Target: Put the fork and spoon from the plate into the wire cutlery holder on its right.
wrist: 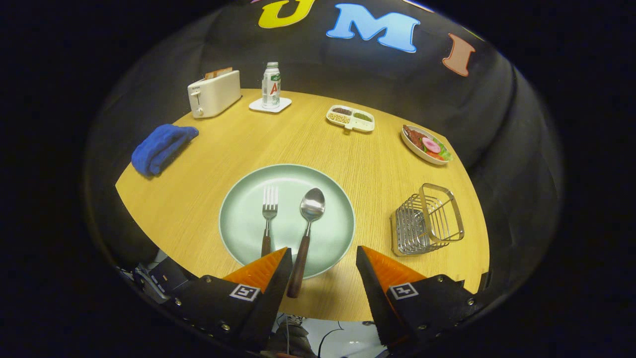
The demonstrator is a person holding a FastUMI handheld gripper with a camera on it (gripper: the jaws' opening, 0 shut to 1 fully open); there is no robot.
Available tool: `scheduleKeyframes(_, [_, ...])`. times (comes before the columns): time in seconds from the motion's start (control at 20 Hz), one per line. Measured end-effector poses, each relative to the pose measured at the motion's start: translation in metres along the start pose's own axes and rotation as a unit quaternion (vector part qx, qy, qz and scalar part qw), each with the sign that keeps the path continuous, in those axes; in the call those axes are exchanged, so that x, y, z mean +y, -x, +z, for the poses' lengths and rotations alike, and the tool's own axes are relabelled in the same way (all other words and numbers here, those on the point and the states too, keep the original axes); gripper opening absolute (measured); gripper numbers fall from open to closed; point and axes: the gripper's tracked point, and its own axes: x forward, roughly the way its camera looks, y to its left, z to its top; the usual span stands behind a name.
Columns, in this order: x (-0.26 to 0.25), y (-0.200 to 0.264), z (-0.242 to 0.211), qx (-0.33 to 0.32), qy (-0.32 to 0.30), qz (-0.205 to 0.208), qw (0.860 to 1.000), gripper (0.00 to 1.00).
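A pale green plate (238, 219) lies on the round wooden table just ahead of my fingers. On it rest a fork (269, 211) and a spoon (309, 219), both with dark brown handles pointing toward me. The spoon's handle runs off the plate's near rim and ends beside my left fingertip (278, 261). The fork's handle end is hidden behind that fingertip. To the right of the plate stands the wire cutlery holder (427, 220), with nothing in it. My gripper (323, 254) hangs open above the plate's near edge, nothing between its orange fingers.
At the table's far side stand a white toaster (213, 93), a bottle on a white coaster (271, 85), a divided snack tray (350, 118) and a dish of food (426, 144). A blue cloth (161, 147) lies left of the plate. The table's near edge is right under my fingers.
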Motion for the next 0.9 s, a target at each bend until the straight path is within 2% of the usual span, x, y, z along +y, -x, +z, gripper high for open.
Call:
scheduleKeyframes(0.4, [0.014, -0.029, -0.009, 0.054, 0.029, 0.014, 0.998, 0.78])
scheduleKeyframes(0.65, [0.015, -0.032, -0.016, 0.095, 0.021, 0.019, 0.995, 0.75])
scheduleKeyframes(0.75, [0.004, -0.045, -0.017, 0.101, 0.038, 0.0, 0.994, 0.75])
scheduleKeyframes(0.8, [0.002, -0.046, -0.017, 0.107, 0.04, 0.003, 0.993, 0.46])
scheduleKeyframes(0.85, [0.004, -0.039, -0.012, 0.113, 0.039, 0.004, 0.993, 0.42])
scheduleKeyframes(0.9, [0.004, -0.037, -0.009, 0.117, 0.037, 0.008, 0.992, 0.44])
